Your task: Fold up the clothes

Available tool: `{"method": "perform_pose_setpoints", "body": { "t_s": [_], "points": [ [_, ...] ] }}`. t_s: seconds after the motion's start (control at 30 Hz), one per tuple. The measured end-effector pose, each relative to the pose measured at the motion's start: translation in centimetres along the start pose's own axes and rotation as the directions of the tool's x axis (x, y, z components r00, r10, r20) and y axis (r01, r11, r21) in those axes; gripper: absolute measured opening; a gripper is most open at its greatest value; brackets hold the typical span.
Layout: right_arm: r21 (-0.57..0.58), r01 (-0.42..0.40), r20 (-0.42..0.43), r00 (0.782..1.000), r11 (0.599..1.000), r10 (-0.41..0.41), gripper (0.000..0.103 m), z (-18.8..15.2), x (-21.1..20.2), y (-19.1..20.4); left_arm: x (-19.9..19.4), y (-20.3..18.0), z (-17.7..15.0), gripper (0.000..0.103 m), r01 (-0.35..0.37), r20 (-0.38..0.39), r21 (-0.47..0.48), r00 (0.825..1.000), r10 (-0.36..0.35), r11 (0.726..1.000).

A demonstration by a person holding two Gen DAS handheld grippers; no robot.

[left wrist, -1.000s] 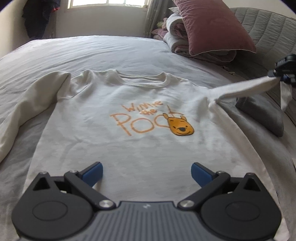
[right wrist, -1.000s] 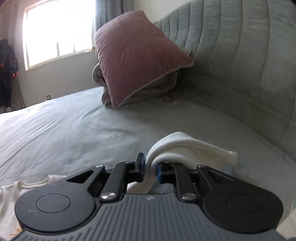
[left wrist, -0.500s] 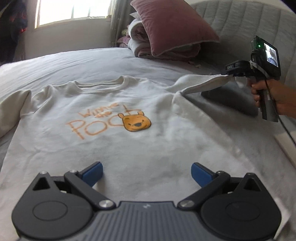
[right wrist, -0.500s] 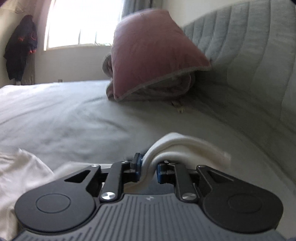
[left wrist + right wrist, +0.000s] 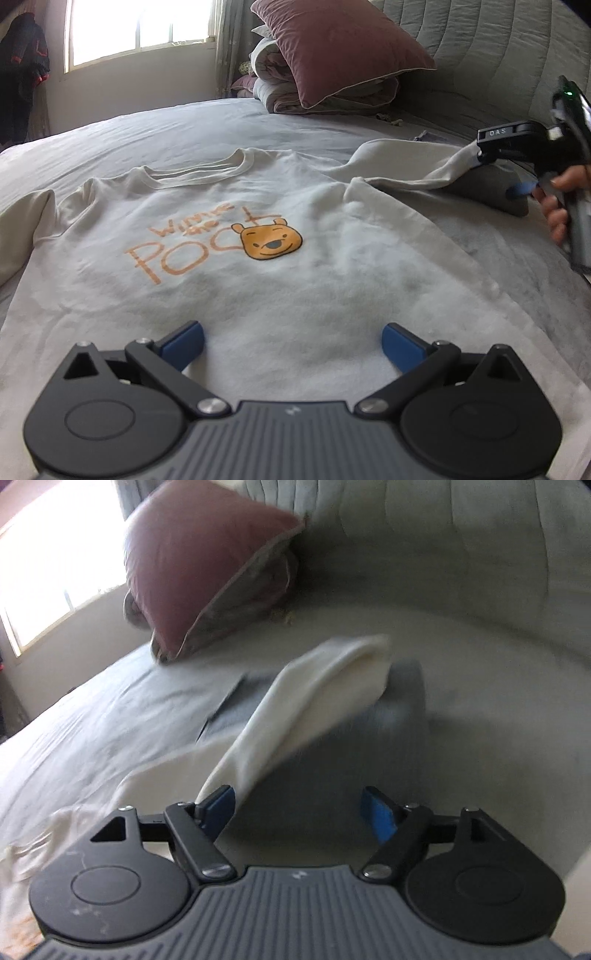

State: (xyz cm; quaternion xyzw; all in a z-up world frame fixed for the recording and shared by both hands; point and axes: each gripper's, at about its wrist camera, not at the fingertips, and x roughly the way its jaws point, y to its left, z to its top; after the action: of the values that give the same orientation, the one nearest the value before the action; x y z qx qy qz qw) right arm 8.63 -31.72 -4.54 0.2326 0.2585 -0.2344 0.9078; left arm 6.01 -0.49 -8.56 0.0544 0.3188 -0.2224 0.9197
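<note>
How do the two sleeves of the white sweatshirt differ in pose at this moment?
The right sleeve stretches out straight toward the right gripper, its cuff resting across a small grey cushion. The left sleeve hangs slack at the picture's left side, curving down along the body. The right gripper's jaws have just been opening and no longer pinch the right sleeve; nothing is near the left sleeve. Both are the same cream fabric.

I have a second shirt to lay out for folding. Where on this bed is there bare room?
Bare sheet runs between the sweatshirt collar and the window wall, left of the pillow pile. The headboard side is crowded: sleeve, grey cushion, right gripper. The left gripper hovers over the hem.
</note>
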Motion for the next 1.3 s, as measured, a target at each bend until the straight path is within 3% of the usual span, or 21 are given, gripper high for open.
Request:
{"method": "perform_pose_setpoints", "body": {
  "t_s": [0.07,0.13,0.17,0.2,0.53,0.6,0.73,0.83,1.1,1.13,1.2,1.3],
  "points": [
    [0.035,-0.065,-0.068,0.995,0.997,0.068,0.079,-1.0,-0.3,0.6,0.1,-0.1,0.0,0.103,-0.002,0.001,0.0,1.0,0.002,1.0],
    [0.075,-0.141,-0.149,0.977,0.987,0.151,0.08,-1.9,0.7,1.4,0.1,-0.1,0.0,0.103,-0.003,0.002,0.0,1.0,0.003,1.0],
    [0.099,-0.168,-0.174,0.968,0.981,0.183,0.086,-2.4,1.3,2.0,0.1,-0.1,0.0,0.103,-0.003,0.002,0.0,1.0,0.003,1.0],
    [0.09,-0.188,-0.157,0.967,0.978,0.2,0.094,-2.5,1.5,2.7,0.1,-0.1,0.0,0.103,-0.003,0.003,0.0,1.0,0.003,1.0],
    [0.085,-0.346,-0.026,0.937,0.934,0.35,0.095,-4.6,2.6,6.5,0.5,1.4,1.1,0.103,0.02,0.026,-0.049,0.999,-0.019,0.999],
    [0.049,-0.386,-0.002,0.922,0.921,0.387,0.095,-5.4,2.9,5.6,1.3,2.0,1.8,0.102,0.02,0.026,-0.049,0.999,-0.019,0.999],
    [0.084,-0.474,-0.001,0.879,0.876,0.476,0.093,-4.9,3.5,5.1,4.6,2.9,4.9,0.102,0.001,0.031,0.015,1.0,-0.001,1.0],
    [0.091,-0.502,-0.004,0.863,0.86,0.504,0.091,-4.7,3.6,4.9,7.7,3.9,7.6,0.102,-0.019,0.041,0.029,0.999,0.018,0.999],
    [0.127,-0.536,-0.017,0.84,0.835,0.542,0.075,-4.9,4.2,4.9,15.2,7.8,14.5,0.097,0.02,0.091,-0.131,0.996,-0.008,0.991],
    [0.14,-0.55,-0.029,0.829,0.823,0.559,0.072,-4.9,4.4,4.9,15.8,8.1,15.1,0.097,0.037,0.101,-0.149,0.995,-0.022,0.988],
    [0.168,-0.577,-0.052,0.804,0.799,0.592,0.049,-4.9,5.0,4.8,17.1,8.4,16.0,0.095,0.064,0.112,-0.167,0.993,-0.045,0.984],
    [0.221,-0.604,-0.061,0.775,0.766,0.628,0.041,-4.7,5.5,4.3,18.4,8.1,17.0,0.092,0.071,0.115,-0.129,0.992,-0.056,0.989]
  ]
}}
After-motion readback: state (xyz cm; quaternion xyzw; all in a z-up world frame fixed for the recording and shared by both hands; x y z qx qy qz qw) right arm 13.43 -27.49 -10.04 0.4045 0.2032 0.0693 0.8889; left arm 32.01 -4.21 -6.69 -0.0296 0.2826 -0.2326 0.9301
